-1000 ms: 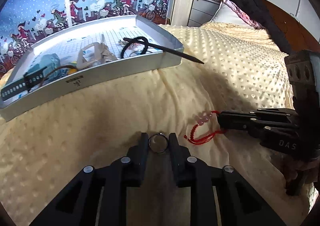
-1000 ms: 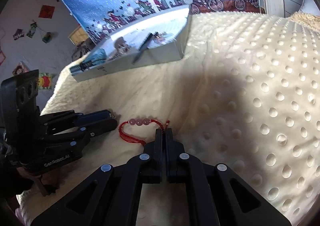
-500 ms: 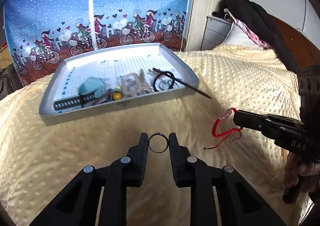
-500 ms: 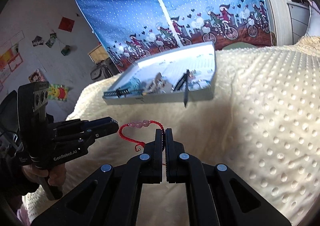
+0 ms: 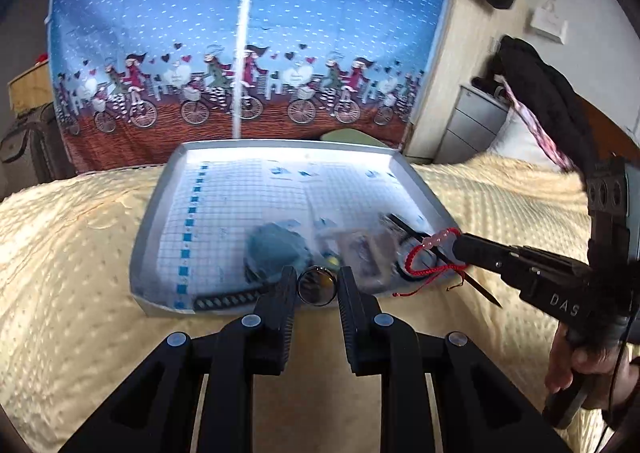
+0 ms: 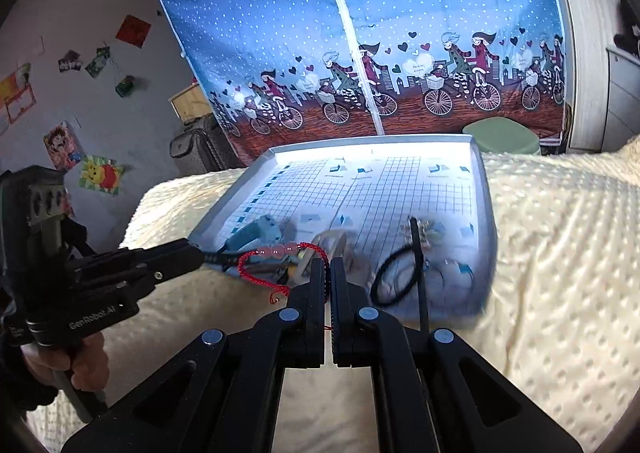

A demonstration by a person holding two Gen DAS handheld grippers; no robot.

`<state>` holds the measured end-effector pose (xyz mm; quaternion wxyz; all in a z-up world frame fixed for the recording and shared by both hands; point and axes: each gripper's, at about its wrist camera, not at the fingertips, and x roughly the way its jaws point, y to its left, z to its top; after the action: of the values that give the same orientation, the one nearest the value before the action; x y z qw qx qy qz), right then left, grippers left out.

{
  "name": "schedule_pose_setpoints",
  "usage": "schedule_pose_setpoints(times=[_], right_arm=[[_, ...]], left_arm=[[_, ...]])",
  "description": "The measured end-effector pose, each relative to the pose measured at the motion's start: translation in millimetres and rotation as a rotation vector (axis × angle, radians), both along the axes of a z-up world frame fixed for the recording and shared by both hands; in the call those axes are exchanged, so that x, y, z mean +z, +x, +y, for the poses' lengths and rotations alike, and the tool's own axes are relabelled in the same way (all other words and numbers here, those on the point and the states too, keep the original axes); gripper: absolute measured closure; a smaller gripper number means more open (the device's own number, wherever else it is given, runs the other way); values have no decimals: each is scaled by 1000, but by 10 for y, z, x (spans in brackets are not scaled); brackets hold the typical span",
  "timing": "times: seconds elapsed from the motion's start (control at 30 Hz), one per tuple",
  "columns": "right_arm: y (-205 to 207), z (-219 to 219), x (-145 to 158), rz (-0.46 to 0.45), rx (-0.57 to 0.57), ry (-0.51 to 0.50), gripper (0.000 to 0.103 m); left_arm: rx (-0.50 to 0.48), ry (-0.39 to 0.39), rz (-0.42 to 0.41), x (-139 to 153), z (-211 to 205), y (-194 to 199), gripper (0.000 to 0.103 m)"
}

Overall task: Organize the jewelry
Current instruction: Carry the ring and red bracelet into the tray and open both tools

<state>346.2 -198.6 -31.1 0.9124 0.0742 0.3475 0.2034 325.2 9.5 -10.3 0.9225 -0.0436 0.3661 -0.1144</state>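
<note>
My left gripper (image 5: 317, 285) is shut on a silver ring (image 5: 316, 287), held in the air just before the near rim of a grey tray (image 5: 160, 221) on the bed. My right gripper (image 6: 329, 267) is shut on a red cord bracelet (image 6: 256, 273) with pink beads (image 6: 278, 250); the bracelet (image 5: 424, 263) dangles over the tray's near right corner. The tray (image 6: 486, 189) has a grid-printed floor and holds a blue pouch (image 5: 274, 249), a black hair tie (image 6: 390, 277), a black hair stick (image 6: 418, 273) and other small pieces. Each gripper shows in the other's view: the left (image 6: 192, 253) and the right (image 5: 460, 243).
A cream dotted blanket (image 5: 72, 245) covers the bed. Behind the tray hangs a blue curtain (image 5: 248, 33) printed with cyclists. A grey nightstand (image 5: 476, 125), a pillow and dark clothing (image 5: 548, 101) sit at the right. A person's hand (image 5: 580, 361) grips the right tool.
Both grippers have risen off the blanket and moved forward to the tray, carrying the ring and the bracelet. The bracelet has left the blanket and now hangs over the tray's corner.
</note>
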Motion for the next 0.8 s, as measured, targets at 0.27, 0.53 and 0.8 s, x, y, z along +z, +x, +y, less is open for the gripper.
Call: schedule_pose_setpoints(times=[0.27, 0.53, 0.8], right_arm=[[338, 391, -110, 29, 38, -74, 100], [343, 549, -94, 16, 33, -185, 99], [307, 501, -7, -13, 0, -160, 65]], left_arm=[[134, -6, 80, -225, 389, 417, 83], [190, -48, 128, -387, 498, 447, 83], [235, -53, 111, -295, 552, 352, 51]])
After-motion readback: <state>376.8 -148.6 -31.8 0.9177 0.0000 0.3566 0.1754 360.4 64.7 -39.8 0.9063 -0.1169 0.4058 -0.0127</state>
